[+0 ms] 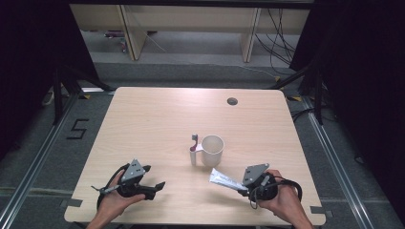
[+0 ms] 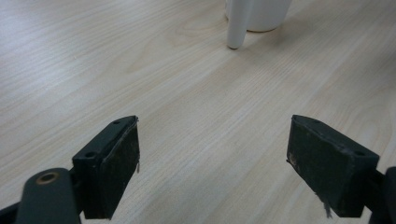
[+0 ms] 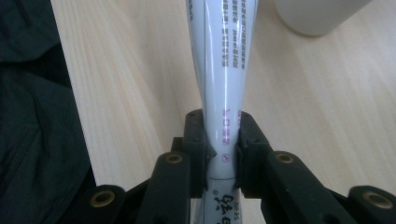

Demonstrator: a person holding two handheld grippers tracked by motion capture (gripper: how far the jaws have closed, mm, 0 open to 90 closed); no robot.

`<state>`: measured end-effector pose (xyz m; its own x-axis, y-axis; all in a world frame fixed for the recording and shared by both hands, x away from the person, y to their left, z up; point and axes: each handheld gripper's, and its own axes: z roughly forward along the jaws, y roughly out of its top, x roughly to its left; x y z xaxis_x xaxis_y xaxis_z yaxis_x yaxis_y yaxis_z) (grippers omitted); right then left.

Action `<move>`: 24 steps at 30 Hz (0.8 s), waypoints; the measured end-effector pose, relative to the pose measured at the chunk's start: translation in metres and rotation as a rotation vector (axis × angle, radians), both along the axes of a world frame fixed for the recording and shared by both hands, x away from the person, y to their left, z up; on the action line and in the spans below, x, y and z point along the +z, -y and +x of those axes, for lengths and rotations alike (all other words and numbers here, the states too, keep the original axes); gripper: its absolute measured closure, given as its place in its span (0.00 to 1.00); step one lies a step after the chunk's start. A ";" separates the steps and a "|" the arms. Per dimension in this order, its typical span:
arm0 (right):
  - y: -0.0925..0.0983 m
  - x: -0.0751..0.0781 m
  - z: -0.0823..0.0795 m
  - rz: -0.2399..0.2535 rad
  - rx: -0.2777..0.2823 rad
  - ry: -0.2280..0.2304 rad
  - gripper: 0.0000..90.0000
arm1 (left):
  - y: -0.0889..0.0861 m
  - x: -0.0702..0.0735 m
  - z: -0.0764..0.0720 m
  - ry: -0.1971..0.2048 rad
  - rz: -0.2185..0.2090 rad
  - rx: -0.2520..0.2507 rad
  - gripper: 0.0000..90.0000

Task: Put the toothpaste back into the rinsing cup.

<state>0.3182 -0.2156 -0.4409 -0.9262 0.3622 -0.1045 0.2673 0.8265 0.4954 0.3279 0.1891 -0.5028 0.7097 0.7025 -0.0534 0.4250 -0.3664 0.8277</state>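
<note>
The right gripper [image 3: 222, 154] is clamped tight on the toothpaste tube [image 1: 223, 180], light, soft and glossy, held near one end just above the tabletop [image 1: 157, 119] at five o'clock from the cup [image 1: 212, 150].

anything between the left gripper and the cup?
Nothing: bare table lies from the open left gripper to the cup in the left gripper view; the high view agrees.

We note the high view looks forward and down over the whole table [image 1: 157, 114] from the person's side. Each gripper view rides low and close along its own tongs; all three share the white cup [image 1: 212, 150].
</note>
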 end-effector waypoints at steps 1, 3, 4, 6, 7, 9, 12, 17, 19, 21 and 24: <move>0.002 0.002 0.000 0.024 -0.004 0.006 0.86 | 0.000 0.000 0.000 -0.004 0.005 0.000 0.19; 0.007 0.007 -0.001 0.070 -0.034 0.012 0.86 | -0.001 0.000 0.000 -0.009 0.002 0.003 0.19; 0.009 0.009 -0.001 0.085 -0.049 0.017 0.86 | -0.002 0.001 0.000 -0.006 0.019 -0.008 0.19; 0.011 0.014 0.001 0.116 -0.050 0.042 0.86 | -0.002 0.001 0.000 -0.004 0.005 -0.003 0.19; 0.013 0.016 0.002 0.130 -0.044 0.056 0.86 | -0.002 0.001 0.000 -0.003 0.002 -0.002 0.19; 0.017 0.020 0.004 0.168 -0.057 0.071 0.86 | -0.002 0.001 0.000 -0.003 0.004 -0.002 0.19; 0.023 0.027 0.010 0.227 -0.074 0.076 0.86 | -0.002 0.001 0.000 -0.006 0.018 -0.009 0.19; 0.027 0.033 0.024 0.354 -0.111 0.103 0.86 | -0.002 0.000 0.001 -0.002 0.010 -0.011 0.19; 0.027 0.035 0.032 0.394 -0.124 0.129 0.86 | -0.001 0.000 0.000 -0.007 -0.004 0.003 0.19; 0.027 0.037 0.038 0.439 -0.137 0.121 0.86 | -0.002 0.000 0.000 -0.008 0.003 -0.002 0.19; 0.025 0.038 0.049 0.513 -0.165 0.140 0.86 | -0.001 0.000 0.000 -0.009 -0.004 0.002 0.19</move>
<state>0.3669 -0.2405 -0.4026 -0.8427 0.5383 0.0054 0.2754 0.4224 0.8636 0.3281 0.1903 -0.5029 0.7080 0.7035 -0.0622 0.4328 -0.3626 0.8254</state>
